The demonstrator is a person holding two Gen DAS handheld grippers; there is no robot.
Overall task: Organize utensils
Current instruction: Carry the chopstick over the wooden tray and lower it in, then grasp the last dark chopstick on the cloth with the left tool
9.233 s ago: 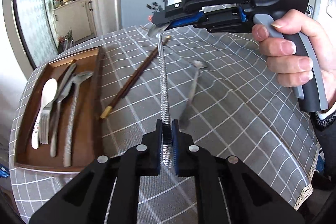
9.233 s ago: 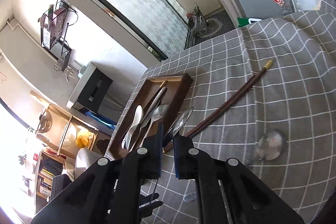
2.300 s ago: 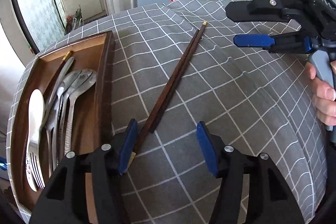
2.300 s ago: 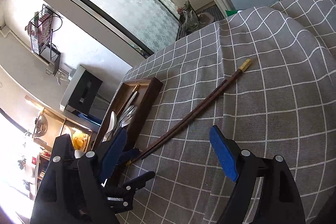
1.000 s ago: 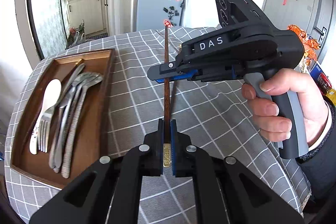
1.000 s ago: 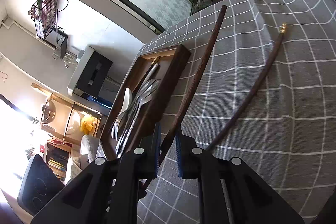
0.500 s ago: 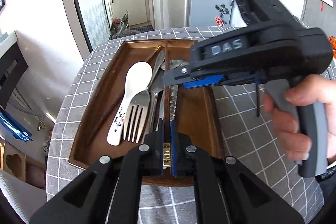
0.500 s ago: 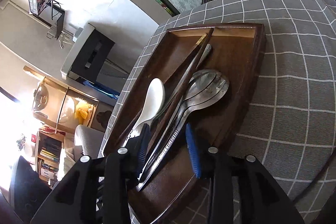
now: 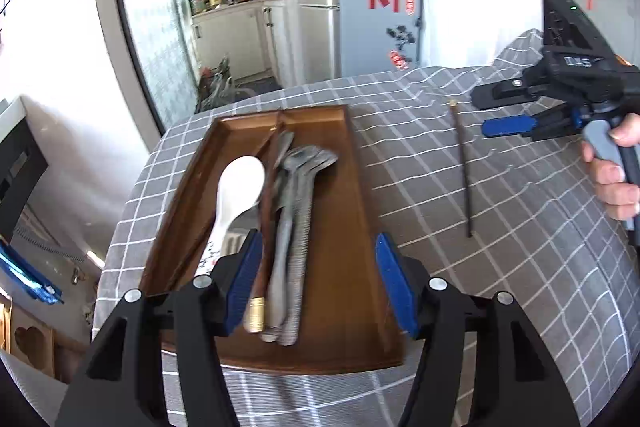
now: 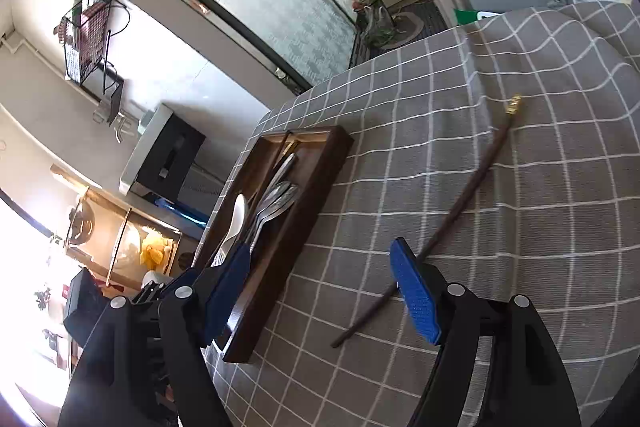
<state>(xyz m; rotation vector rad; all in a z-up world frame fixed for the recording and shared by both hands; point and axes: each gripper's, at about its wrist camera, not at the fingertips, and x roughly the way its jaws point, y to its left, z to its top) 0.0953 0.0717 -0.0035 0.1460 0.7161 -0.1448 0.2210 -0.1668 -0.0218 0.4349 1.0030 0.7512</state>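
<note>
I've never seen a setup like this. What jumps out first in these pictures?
Probably the wooden tray at the left of the checked tablecloth, packed with a white spoon, metal spoons and a dark chopstick. One more chopstick lies alone on the cloth to its right. Framing it all, the left gripper gapes open over the tray, and the right gripper, held in a hand, is open too.

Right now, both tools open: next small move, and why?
Probably bring the right tool down onto the chopstick left on the tablecloth and close. Its mate already lies in the tray beneath the open left tool.
</note>
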